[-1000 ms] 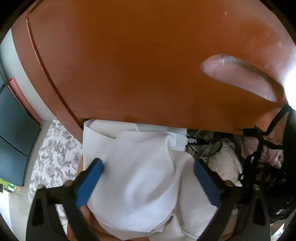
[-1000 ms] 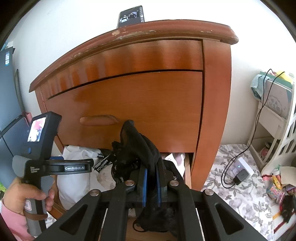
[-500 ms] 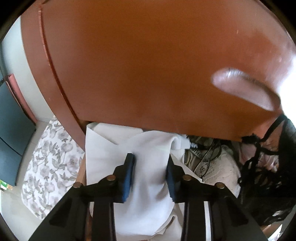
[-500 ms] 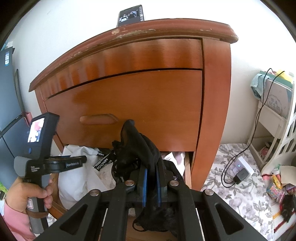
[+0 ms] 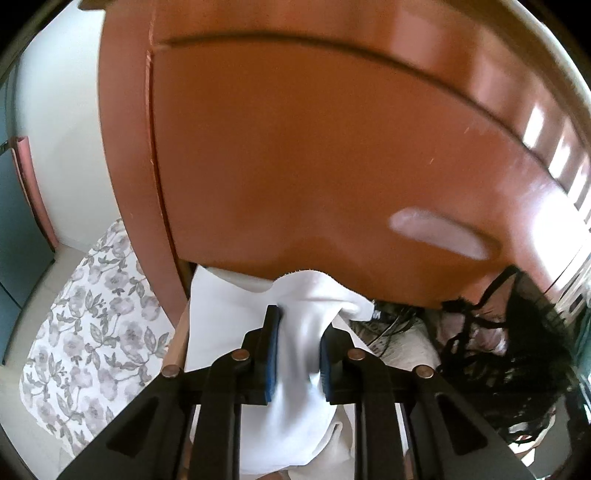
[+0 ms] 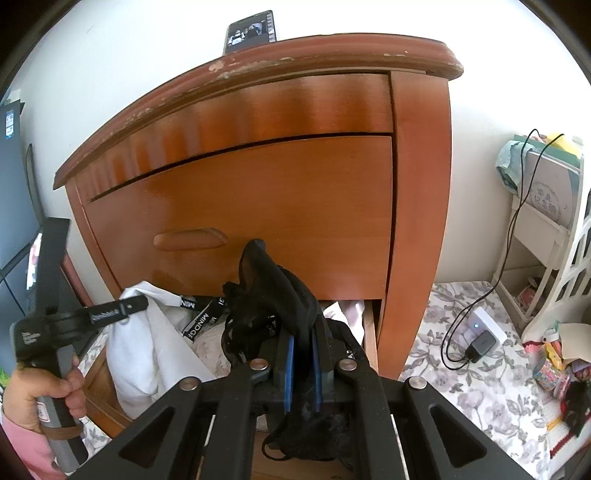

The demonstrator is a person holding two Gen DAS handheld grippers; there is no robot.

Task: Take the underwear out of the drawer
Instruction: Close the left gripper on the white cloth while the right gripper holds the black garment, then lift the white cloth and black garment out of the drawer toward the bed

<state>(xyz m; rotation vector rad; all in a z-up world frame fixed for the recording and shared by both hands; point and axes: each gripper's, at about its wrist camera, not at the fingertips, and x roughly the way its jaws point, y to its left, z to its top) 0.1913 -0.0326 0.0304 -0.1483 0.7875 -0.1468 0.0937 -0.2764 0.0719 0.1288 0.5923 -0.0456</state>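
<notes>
The bottom drawer [image 6: 370, 332] of a brown wooden nightstand [image 6: 258, 206] stands pulled out and is full of clothes. My left gripper [image 5: 300, 325] has a bunched fold of white underwear [image 5: 221, 317] between its blue pads, and its jaws are closing on it. In the right wrist view, the white underwear [image 6: 136, 350] rises from the drawer's left end under the left gripper [image 6: 138, 302], which a hand holds. My right gripper [image 6: 301, 343] is shut on black lace underwear [image 6: 273, 291], which stands above the drawer and hangs below the fingers. That black lace [image 5: 509, 350] shows at the right in the left wrist view.
A black-and-white waistband [image 6: 201, 317] and pale clothes lie in the drawer. A phone [image 6: 251, 31] leans on the nightstand top. On the floral mat [image 6: 480, 387] lie a charger and cable [image 6: 480, 339]. A white shelf unit [image 6: 546, 221] stands at the right.
The left gripper's jaws went from wide open over the white underwear to pinching a fold of it, then drew back and up with the cloth. The right gripper kept still.
</notes>
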